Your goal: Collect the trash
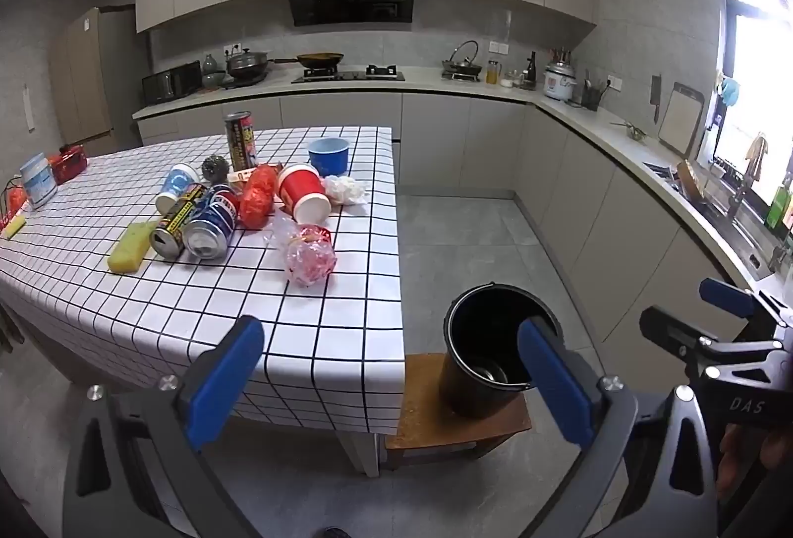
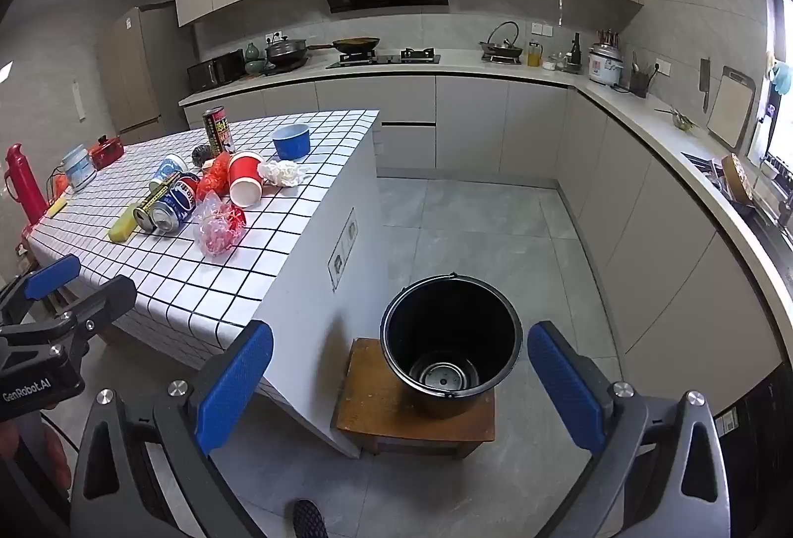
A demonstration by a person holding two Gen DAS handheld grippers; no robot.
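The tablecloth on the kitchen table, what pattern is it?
White tablecloth with a black grid of squares, clearest in the left wrist view.

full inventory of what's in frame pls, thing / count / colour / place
table: 1, white grid cloth, left
cans: 2 lying, 1 upright, mid-table
paper cup: 1, red, lying beside cans
bowl: 1, blue, far side
tissue: 1, white, by cup
plastic wrapper: 1, clear-red, nearest edge
sponge: 1, yellow, left of cans
bucket: 1, black, on wooden stool
left gripper: open, empty
right gripper: open, empty
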